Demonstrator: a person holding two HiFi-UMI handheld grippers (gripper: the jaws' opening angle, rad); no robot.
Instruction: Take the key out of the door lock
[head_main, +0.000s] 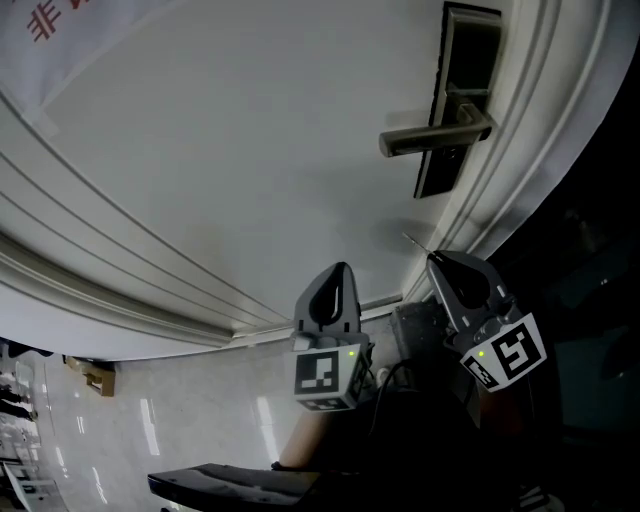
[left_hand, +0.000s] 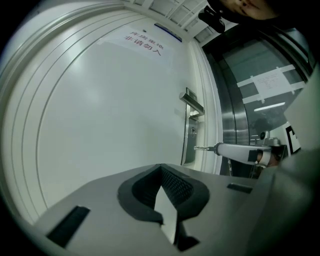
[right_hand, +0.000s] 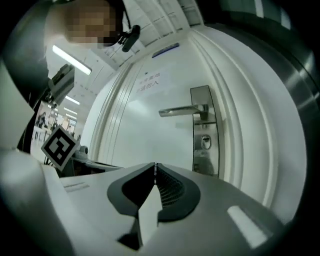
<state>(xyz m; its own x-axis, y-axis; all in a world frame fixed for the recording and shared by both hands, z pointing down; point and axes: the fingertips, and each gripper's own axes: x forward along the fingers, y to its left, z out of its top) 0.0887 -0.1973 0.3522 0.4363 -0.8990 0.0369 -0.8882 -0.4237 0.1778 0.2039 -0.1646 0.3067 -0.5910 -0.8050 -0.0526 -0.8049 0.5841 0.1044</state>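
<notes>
The right gripper pinches the key, whose shaft runs in line with the jaws, tip toward the door's lock plate but clear of it. The left gripper is pressed together on nothing.

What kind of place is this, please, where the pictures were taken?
Probably an indoor corridor of an office or public building. The signs are a white door with a metal lever handle, a printed notice stuck on the door, and a glossy pale floor that reflects ceiling lights.

White paper notice with red characters, glossy pale tiled floor, small brown box, brushed steel wall panel, ceiling strip light
</notes>
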